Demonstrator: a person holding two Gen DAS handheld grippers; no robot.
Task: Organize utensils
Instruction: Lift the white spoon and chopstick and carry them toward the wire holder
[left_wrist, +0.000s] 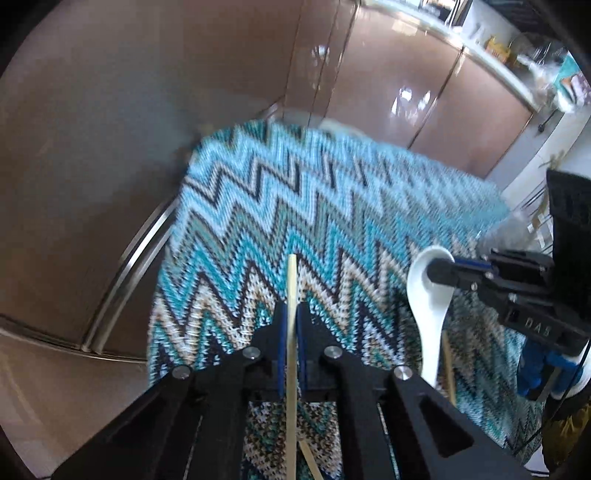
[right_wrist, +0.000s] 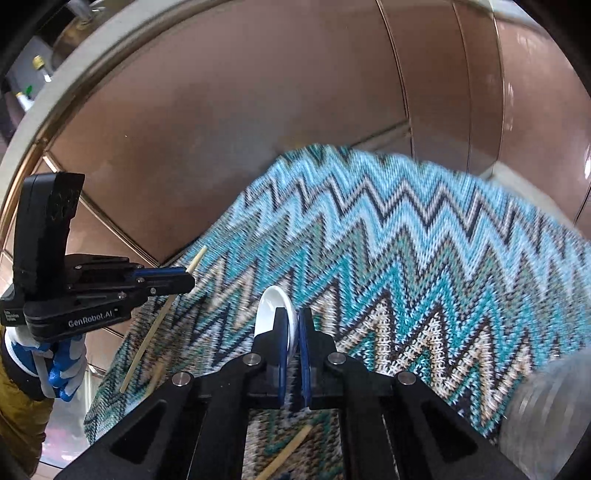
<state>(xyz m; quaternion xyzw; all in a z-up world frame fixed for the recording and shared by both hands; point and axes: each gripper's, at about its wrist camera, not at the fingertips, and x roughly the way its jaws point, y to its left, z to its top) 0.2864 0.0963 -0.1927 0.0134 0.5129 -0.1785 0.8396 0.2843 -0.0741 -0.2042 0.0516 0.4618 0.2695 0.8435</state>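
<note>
A thin wooden chopstick (left_wrist: 291, 288) is clamped upright between the blue pads of my left gripper (left_wrist: 291, 321), which is shut on it above the zigzag teal mat (left_wrist: 332, 206). My right gripper (right_wrist: 293, 325) is shut on the bowl of a white ceramic spoon (right_wrist: 271, 306). The left wrist view shows that spoon (left_wrist: 430, 325) hanging handle down from the right gripper (left_wrist: 437, 271). In the right wrist view the left gripper (right_wrist: 186, 277) holds its chopstick (right_wrist: 147, 343) tilted over the mat's (right_wrist: 406, 240) left edge. Another chopstick (right_wrist: 288, 454) lies loose on the mat.
A clear plastic container (right_wrist: 546, 406) stands at the mat's right side. Glossy brown panels with metal trim (left_wrist: 122, 266) surround the mat. A hand in a blue and white glove (right_wrist: 62, 369) holds the left gripper. A cluttered shelf (left_wrist: 517, 51) runs at the far right.
</note>
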